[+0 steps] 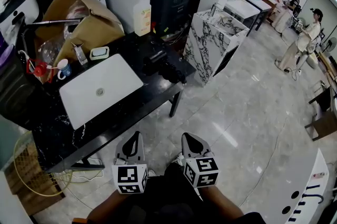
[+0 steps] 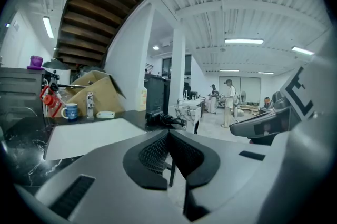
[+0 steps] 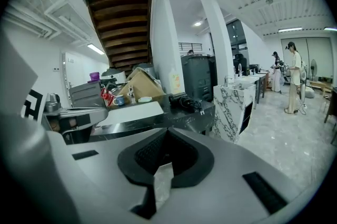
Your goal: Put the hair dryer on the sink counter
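The black hair dryer [image 1: 163,65] lies with its coiled cord on the right end of the black sink counter [image 1: 58,133], just right of the white sink [image 1: 118,78]. It also shows in the left gripper view as the hair dryer [image 2: 163,119] and in the right gripper view as the hair dryer [image 3: 184,101]. My left gripper [image 1: 134,137] and right gripper [image 1: 190,139] hang side by side low in front of the person's body, well short of the counter. Both are shut with nothing between the jaws.
A brown cardboard box [image 1: 79,18], a mug [image 1: 63,68], a soap dish [image 1: 99,52] and a yellow bottle [image 1: 142,15] crowd the counter's back. A marble pedestal [image 1: 213,41] stands to the right. A wicker basket [image 1: 31,170] sits at lower left. Two people [image 1: 303,41] stand far right.
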`<state>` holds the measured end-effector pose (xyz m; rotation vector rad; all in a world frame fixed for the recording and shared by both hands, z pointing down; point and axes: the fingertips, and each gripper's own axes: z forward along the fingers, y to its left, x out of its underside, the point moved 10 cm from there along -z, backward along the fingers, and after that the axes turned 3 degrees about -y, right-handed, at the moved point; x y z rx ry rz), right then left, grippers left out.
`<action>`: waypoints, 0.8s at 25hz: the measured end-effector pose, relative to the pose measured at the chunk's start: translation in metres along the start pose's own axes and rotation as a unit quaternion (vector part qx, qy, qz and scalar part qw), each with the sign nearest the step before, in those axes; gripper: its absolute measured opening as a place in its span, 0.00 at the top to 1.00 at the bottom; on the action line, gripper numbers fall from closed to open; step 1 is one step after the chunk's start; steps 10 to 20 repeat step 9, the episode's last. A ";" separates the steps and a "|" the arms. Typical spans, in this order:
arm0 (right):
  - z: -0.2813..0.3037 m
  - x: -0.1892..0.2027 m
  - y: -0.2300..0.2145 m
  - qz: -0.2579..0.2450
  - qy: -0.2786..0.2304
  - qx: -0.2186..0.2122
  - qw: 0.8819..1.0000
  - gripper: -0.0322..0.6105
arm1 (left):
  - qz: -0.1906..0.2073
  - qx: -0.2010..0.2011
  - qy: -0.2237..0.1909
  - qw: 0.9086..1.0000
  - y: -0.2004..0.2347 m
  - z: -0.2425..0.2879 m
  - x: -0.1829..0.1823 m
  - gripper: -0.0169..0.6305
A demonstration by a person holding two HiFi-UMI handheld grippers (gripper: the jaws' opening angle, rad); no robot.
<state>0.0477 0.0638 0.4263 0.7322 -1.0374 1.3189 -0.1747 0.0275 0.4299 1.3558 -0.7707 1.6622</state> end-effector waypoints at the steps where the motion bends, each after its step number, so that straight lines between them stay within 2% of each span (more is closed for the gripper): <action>1: 0.000 -0.001 0.001 -0.001 -0.001 0.000 1.000 0.93 | 0.000 0.000 0.000 1.000 0.001 -0.001 0.000 0.96; 20: -0.001 0.001 0.010 -0.002 -0.003 -0.001 1.000 0.93 | -0.001 0.003 0.000 1.000 0.006 -0.006 0.002 0.96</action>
